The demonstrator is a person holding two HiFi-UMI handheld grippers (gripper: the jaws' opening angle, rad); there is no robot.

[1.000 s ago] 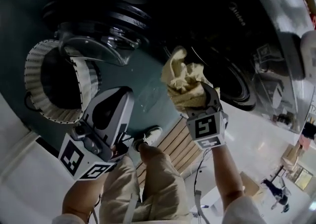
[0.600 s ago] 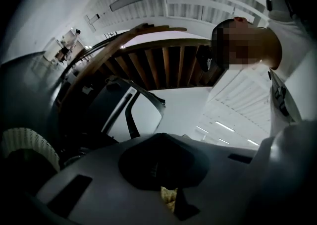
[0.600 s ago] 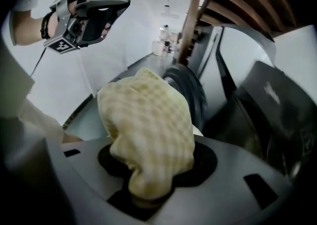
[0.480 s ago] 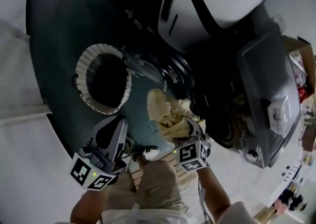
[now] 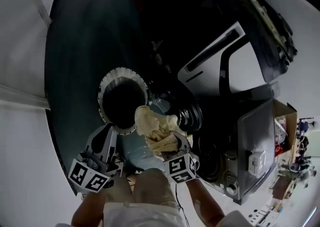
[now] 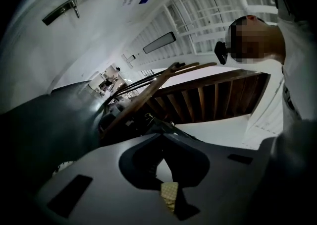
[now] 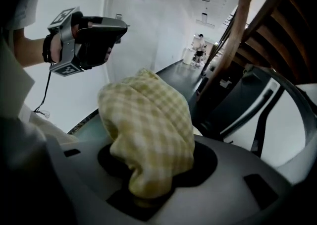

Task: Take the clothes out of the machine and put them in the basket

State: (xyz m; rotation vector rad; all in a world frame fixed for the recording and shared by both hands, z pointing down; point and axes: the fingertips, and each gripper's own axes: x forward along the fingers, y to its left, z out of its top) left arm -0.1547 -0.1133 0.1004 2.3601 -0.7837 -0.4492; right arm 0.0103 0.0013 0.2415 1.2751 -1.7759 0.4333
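My right tool (image 7: 148, 194) grips a bunched yellow checked cloth (image 7: 148, 130), already out of the machine. My left tool (image 5: 106, 136) is closed and carries nothing. Just beyond the cloth stands the basket (image 5: 102, 102), so the drop is left to do. Farther off is the machine (image 5: 245, 66); I cannot tell whether more clothes wait inside.

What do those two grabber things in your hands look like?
The left gripper and right gripper are grey-and-white shells, each with a white cube of black square markers at the back. A dark strap circles the left wrist, and a thin cable hangs below it.
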